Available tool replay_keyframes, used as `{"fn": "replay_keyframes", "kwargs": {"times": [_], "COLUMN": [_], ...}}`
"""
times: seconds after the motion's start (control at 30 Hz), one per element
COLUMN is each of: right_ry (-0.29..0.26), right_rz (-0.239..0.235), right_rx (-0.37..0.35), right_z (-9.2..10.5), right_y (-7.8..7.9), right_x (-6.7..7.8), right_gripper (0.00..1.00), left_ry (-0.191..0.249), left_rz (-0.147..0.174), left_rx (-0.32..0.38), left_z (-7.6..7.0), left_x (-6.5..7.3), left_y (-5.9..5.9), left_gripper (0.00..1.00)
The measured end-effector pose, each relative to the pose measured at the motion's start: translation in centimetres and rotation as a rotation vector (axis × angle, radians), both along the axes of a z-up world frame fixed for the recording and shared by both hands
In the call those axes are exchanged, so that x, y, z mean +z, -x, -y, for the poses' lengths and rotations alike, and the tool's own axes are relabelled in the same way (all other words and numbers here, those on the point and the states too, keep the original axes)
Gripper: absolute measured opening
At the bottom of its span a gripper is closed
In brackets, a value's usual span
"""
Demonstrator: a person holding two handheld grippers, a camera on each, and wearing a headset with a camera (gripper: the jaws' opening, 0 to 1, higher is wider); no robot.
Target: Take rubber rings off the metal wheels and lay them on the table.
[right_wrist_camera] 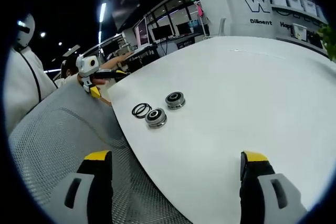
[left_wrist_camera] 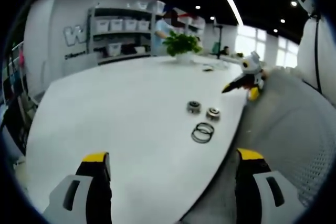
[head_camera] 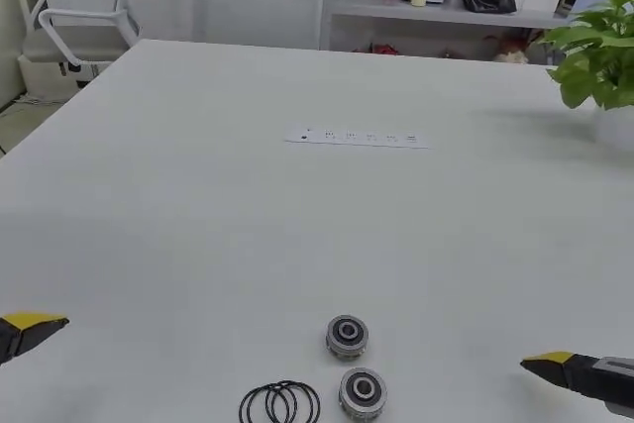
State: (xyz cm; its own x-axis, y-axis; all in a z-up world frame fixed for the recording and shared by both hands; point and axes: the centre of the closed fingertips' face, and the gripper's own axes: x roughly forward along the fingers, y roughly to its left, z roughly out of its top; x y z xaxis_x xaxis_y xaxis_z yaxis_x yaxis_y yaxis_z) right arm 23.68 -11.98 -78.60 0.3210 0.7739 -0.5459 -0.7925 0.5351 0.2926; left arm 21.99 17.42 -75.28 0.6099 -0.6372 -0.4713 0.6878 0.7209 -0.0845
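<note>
Left gripper view: the left gripper (left_wrist_camera: 172, 157) is over the edge of the white bench (left_wrist_camera: 121, 103). Its yellow-tipped fingers (left_wrist_camera: 95, 162) stand wide apart, with bare bench surface showing between them. Well ahead of it lie the rubber rings (left_wrist_camera: 202, 131), a small heap of thin black loops overlapping one another, flat on the bench near its front edge. Beyond the rings stand the two metal wheels, the far wheel (left_wrist_camera: 193, 107) and the near wheel (left_wrist_camera: 212, 113), close together but not touching. The right gripper (left_wrist_camera: 244, 80) enters this view from the right, past the wheels and clear of them. Right gripper view: its fingers (right_wrist_camera: 255, 162) are likewise wide apart and grip nothing, and they are well short of the work. From this side the near wheel sits just beside the rings and the far wheel a little further onto the bench. Head view: both wheels lie flat with their bores facing up, near the front edge of the bench at about mid-width. The rings are just left of the near wheel and apart from it. Each wheel shows a dark band around its rim, but whether that is a ring still seated cannot be told at this size. One yellow fingertip of each gripper shows at the lower left and lower right edges, both well away from the wheels. A white power strip (head_camera: 359, 137) lies flat further back at mid-bench, and a green plant (head_camera: 599, 42) stands at the far right.
</note>
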Motion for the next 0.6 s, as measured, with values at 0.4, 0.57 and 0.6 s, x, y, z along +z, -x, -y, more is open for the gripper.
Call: {"fn": "replay_keyframes", "kwargs": {"times": [0.4, 0.57, 0.6], "right_ry": [0.016, 0.023, 0.021], "right_rz": [-0.002, -0.003, -0.008], "right_rx": [0.011, 0.014, 0.015], "right_z": [-0.16, -0.16, -0.14], "right_y": [0.43, 0.52, 0.55], "right_x": [-0.12, -0.15, -0.22], "right_gripper": [0.97, 0.97, 0.96], "left_ry": [0.014, 0.020, 0.022], "left_rz": [-0.017, -0.031, -0.042], "left_rx": [0.019, 0.035, 0.042], "left_z": [-0.20, -0.21, -0.26], "left_x": [-0.42, -0.54, -0.66], "left_y": [-0.06, -0.01, 0.01], "left_gripper": [1.00, 1.00, 1.00]}}
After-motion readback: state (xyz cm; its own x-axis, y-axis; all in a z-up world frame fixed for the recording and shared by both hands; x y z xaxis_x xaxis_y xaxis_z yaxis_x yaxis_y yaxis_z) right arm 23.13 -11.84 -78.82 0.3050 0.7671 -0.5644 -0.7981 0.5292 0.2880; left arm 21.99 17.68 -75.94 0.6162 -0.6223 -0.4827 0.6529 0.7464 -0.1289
